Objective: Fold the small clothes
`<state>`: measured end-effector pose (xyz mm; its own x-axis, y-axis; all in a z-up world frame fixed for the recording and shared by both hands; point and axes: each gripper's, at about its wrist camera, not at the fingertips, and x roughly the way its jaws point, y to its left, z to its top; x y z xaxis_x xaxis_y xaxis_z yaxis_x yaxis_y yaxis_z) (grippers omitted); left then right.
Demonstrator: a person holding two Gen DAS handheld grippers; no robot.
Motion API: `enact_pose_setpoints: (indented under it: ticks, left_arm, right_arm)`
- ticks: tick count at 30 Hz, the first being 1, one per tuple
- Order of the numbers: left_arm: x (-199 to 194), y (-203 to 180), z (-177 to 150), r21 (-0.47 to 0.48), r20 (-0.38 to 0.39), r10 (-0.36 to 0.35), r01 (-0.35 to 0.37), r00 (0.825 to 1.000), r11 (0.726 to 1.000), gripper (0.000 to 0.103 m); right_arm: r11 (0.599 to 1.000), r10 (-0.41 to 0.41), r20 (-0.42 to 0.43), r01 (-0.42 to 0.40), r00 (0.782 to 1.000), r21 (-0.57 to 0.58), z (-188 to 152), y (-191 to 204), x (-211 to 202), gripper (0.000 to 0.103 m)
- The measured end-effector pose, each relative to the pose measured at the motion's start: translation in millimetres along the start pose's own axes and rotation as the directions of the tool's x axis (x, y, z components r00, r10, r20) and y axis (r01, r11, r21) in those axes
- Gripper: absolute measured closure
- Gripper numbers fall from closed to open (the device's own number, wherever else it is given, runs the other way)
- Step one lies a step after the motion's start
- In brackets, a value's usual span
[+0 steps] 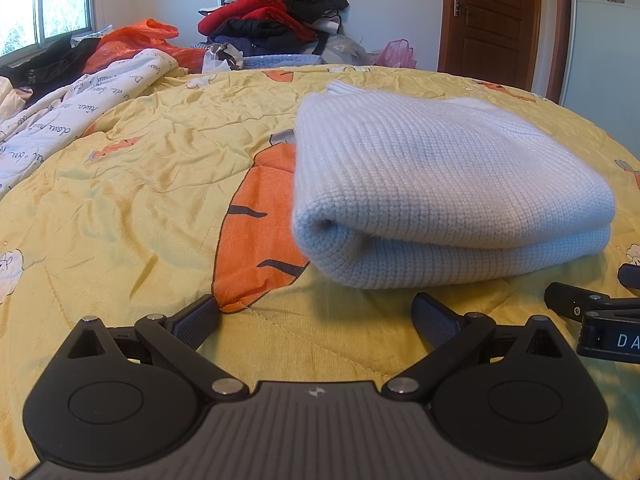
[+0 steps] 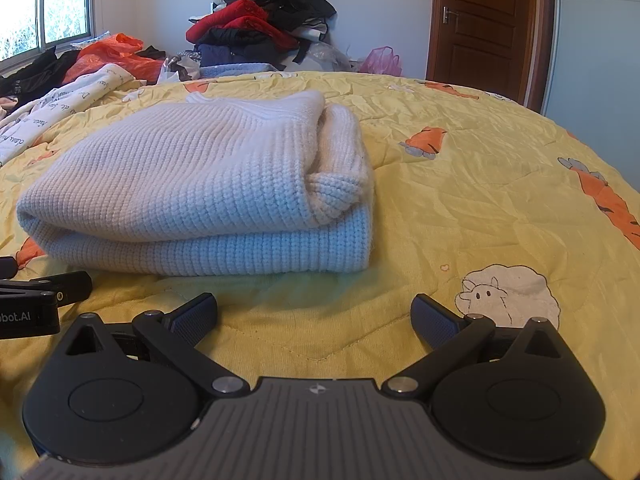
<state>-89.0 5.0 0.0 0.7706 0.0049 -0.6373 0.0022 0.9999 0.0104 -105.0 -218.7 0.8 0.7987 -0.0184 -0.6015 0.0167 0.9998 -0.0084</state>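
Note:
A white knit sweater [image 1: 448,184] lies folded into a thick rectangle on the yellow carrot-print quilt [image 1: 152,184]. In the left wrist view it sits ahead and to the right of my left gripper [image 1: 316,320], which is open and holds nothing. In the right wrist view the same sweater [image 2: 192,192] lies ahead and to the left, a sleeve end bunched at its right edge. My right gripper [image 2: 314,318] is open and empty, a short way in front of the sweater's near fold. Each gripper shows at the other view's edge, the right one [image 1: 600,320] and the left one [image 2: 36,300].
A tall pile of red, black and dark clothes [image 1: 276,12] stands at the bed's far side, with an orange plastic bag [image 1: 136,40] and a white printed quilt [image 1: 80,108] to the left. A brown door [image 1: 492,20] is at the back right, a window [image 1: 44,0] at the left.

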Motion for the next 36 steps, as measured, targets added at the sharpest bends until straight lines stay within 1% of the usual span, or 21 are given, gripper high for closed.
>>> enact_pose_setpoints:
  ticks: [36]
  left_arm:
    - [2.0,-1.4,2.1,0.008,-0.01,-0.007,0.007,1.0,1.0,0.0]
  right_arm:
    - [1.0,0.0,0.001,0.0,1.0,0.0,-0.4,0.3,0.0,0.0]
